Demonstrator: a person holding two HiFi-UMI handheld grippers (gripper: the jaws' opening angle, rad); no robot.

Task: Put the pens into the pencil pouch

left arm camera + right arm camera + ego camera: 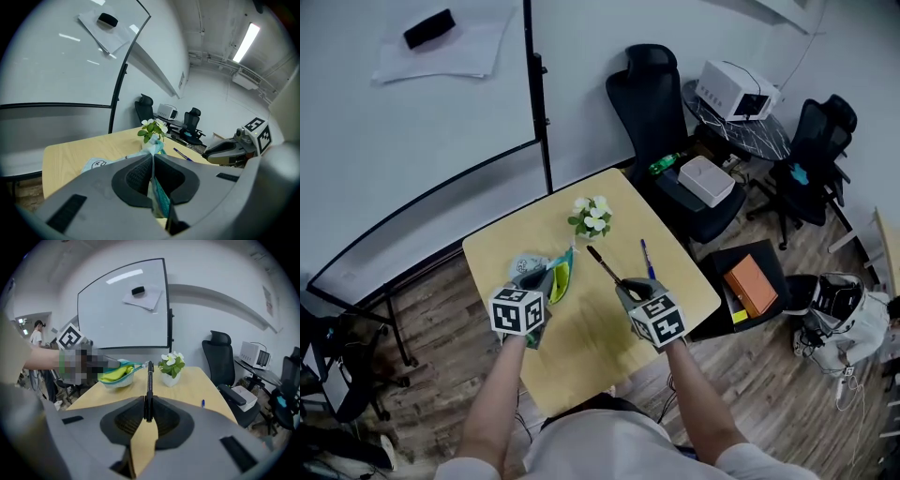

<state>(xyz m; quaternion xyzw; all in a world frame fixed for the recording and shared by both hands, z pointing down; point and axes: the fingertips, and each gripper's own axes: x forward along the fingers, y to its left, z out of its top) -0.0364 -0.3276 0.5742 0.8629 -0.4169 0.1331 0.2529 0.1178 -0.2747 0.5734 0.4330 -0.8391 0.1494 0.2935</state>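
Right tool (148,405) clamping black pen (149,380), pouch (116,374) pinched by left tool (153,178)

One black pen (605,265), one blue pen (647,258) — one pouch (560,281) — one flower pot (593,223)

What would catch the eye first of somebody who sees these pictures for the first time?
The right gripper, shut on a black pen, holds it near the teal pouch with yellow lining, whose edge the left gripper pinches. A blue pen lies on the table near a small flower pot.
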